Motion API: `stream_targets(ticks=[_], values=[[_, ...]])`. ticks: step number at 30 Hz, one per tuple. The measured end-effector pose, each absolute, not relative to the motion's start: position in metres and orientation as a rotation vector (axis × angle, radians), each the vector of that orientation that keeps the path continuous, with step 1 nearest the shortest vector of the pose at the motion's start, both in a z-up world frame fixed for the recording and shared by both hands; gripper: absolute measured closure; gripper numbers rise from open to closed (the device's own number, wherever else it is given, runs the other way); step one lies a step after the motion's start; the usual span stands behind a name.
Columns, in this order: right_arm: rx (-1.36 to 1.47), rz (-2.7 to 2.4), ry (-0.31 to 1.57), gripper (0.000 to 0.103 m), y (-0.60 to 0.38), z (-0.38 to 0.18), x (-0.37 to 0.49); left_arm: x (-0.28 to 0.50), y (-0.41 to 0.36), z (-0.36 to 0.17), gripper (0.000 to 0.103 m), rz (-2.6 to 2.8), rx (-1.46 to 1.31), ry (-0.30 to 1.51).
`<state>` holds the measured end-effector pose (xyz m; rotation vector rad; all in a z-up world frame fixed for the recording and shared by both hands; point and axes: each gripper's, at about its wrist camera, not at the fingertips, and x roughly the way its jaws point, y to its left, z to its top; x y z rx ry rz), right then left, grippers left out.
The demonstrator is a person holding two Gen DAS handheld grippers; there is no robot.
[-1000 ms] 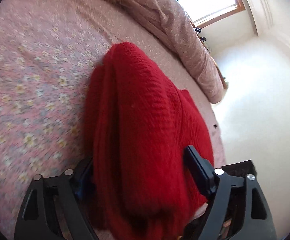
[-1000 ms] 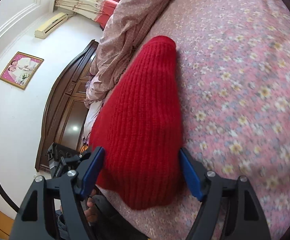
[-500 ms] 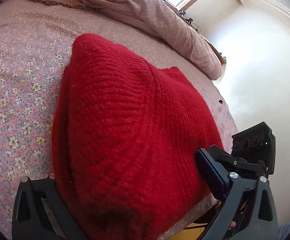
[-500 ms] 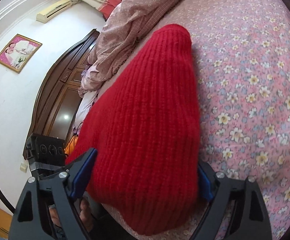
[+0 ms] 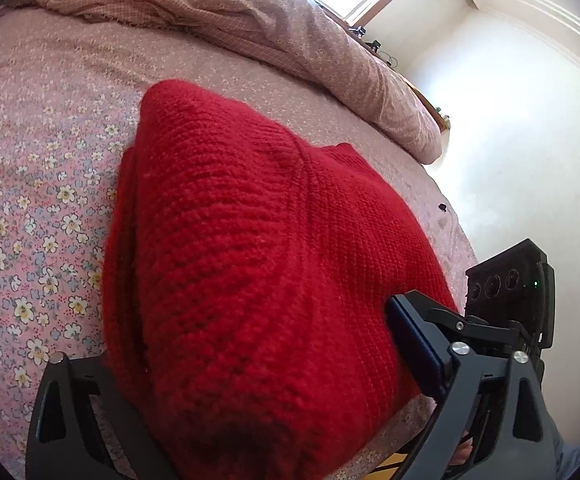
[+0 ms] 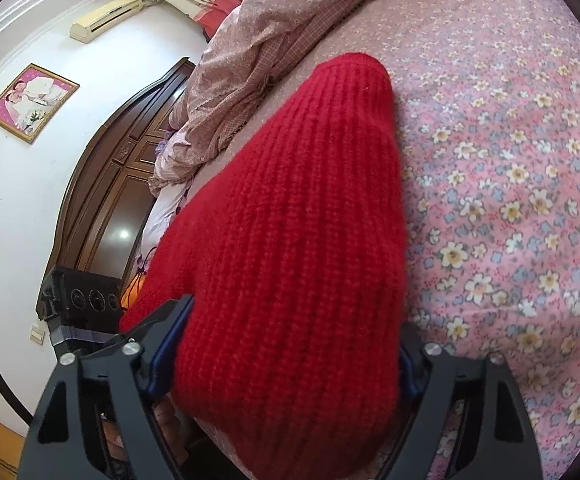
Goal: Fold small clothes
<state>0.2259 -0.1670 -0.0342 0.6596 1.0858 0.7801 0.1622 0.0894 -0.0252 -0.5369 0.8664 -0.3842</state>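
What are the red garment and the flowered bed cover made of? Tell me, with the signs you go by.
Red garment: a chunky knit, likely wool or acrylic; raised ribs run along it and a fuzzy halo shows at its edges, matte.
Flowered bed cover: thin woven cloth, probably cotton or a blend; flat printed flowers, smooth, matte, no pile visible.

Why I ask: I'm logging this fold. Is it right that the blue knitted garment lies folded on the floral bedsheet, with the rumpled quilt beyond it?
One thing is wrong: the colour. The knitted garment is red, not blue, as both wrist views show. Only the gripper pads are blue. The rest holds: it lies folded on the floral bedsheet, with the rumpled quilt beyond it.
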Motion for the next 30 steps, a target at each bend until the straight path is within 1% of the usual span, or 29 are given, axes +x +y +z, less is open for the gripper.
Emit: stream_targets(ticks=[2, 5, 11, 18, 19, 20, 21, 22, 23, 25, 26, 30], values=[[0.665, 0.784, 1.079, 0.025, -0.168, -0.034, 0.224, 0.159, 0.09, -0.022, 0.019, -0.385, -0.531, 0.855], [0.635, 0.789, 1.053, 0.028, -0.169, -0.03, 0.219, 0.155, 0.09, -0.017, 0.024, -0.381, -0.521, 0.846], [0.533, 0.794, 1.015, 0.03, -0.164, -0.014, 0.214, 0.152, 0.091, -0.006, 0.031, -0.374, -0.521, 0.814], [0.509, 0.804, 0.974, 0.032, -0.166, 0.002, 0.209, 0.152, 0.088, 0.001, 0.034, -0.375, -0.513, 0.794], [0.511, 0.805, 0.979, 0.032, -0.167, 0.001, 0.209, 0.153, 0.087, -0.001, 0.034, -0.372, -0.504, 0.802], [0.519, 0.803, 0.991, 0.032, -0.167, -0.001, 0.21, 0.152, 0.087, -0.008, 0.03, -0.362, -0.49, 0.825], [0.529, 0.8, 1.006, 0.032, -0.168, -0.005, 0.211, 0.155, 0.087, -0.015, 0.023, -0.352, -0.49, 0.848], [0.542, 0.793, 1.035, 0.031, -0.169, -0.012, 0.212, 0.156, 0.088, -0.02, 0.021, -0.352, -0.498, 0.855], [0.561, 0.79, 1.061, 0.027, -0.17, -0.018, 0.213, 0.157, 0.09, -0.024, 0.017, -0.364, -0.515, 0.855], [0.651, 0.805, 1.104, 0.023, -0.177, -0.03, 0.218, 0.159, 0.092, -0.026, 0.016, -0.382, -0.535, 0.855], [0.707, 0.818, 1.142, 0.023, -0.181, -0.039, 0.222, 0.16, 0.092, -0.027, 0.015, -0.386, -0.537, 0.857], [0.737, 0.83, 1.197, 0.019, -0.179, -0.041, 0.228, 0.166, 0.089, -0.029, 0.011, -0.396, -0.553, 0.865]])
